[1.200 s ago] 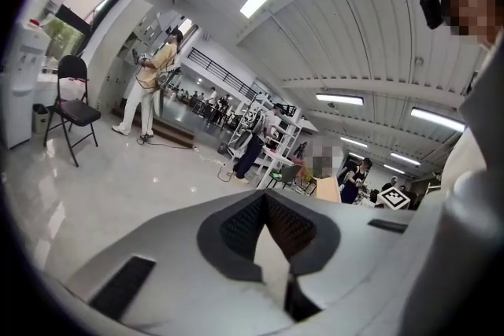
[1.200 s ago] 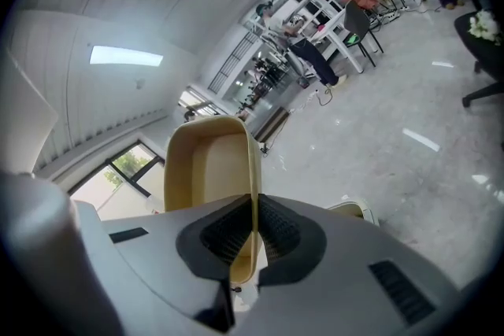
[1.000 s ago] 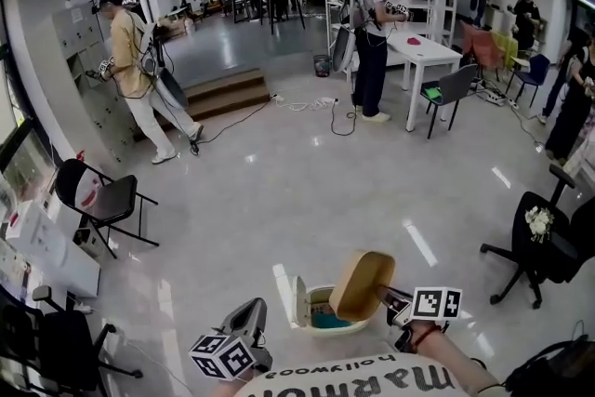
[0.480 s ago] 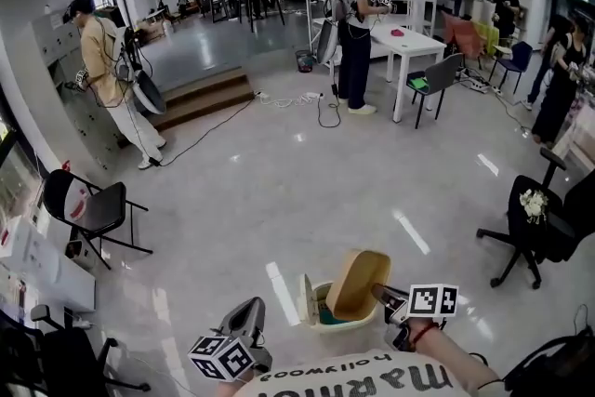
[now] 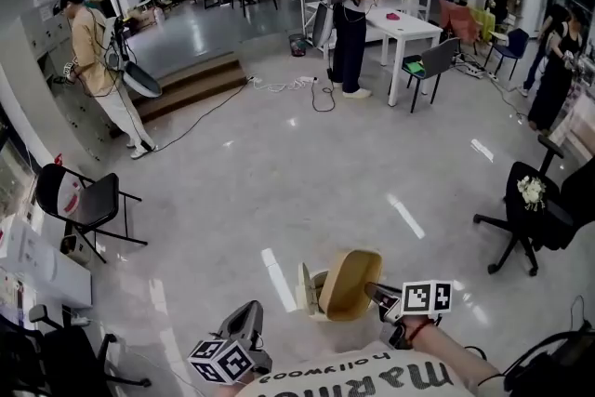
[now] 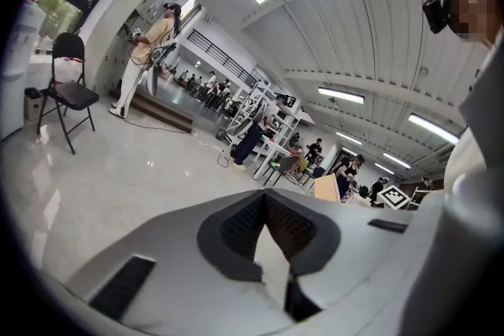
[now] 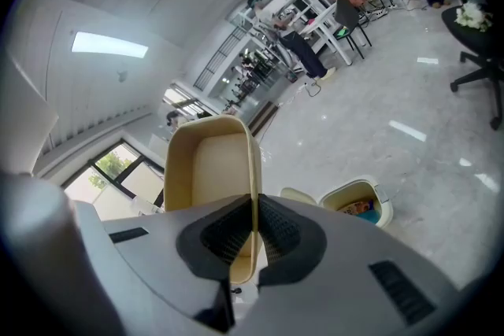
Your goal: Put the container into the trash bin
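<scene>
With bare floor point(image 5: 279, 191) wide across mid-frame, the right gripper point(image 7: 253, 208) pinches the empty container point(image 7: 209, 169) by its rim near the open, scrap-holding trash bin point(image 7: 348, 188) at lower centre; the left gripper point(image 6: 265, 201) is closed and empty.

The big room has a shiny grey floor point(image 5: 279, 191). A white counter point(image 5: 409, 26) stands at the back. Wooden steps point(image 5: 195, 81) lie left of it, a black chair point(image 5: 535, 223) nearer right.
</scene>
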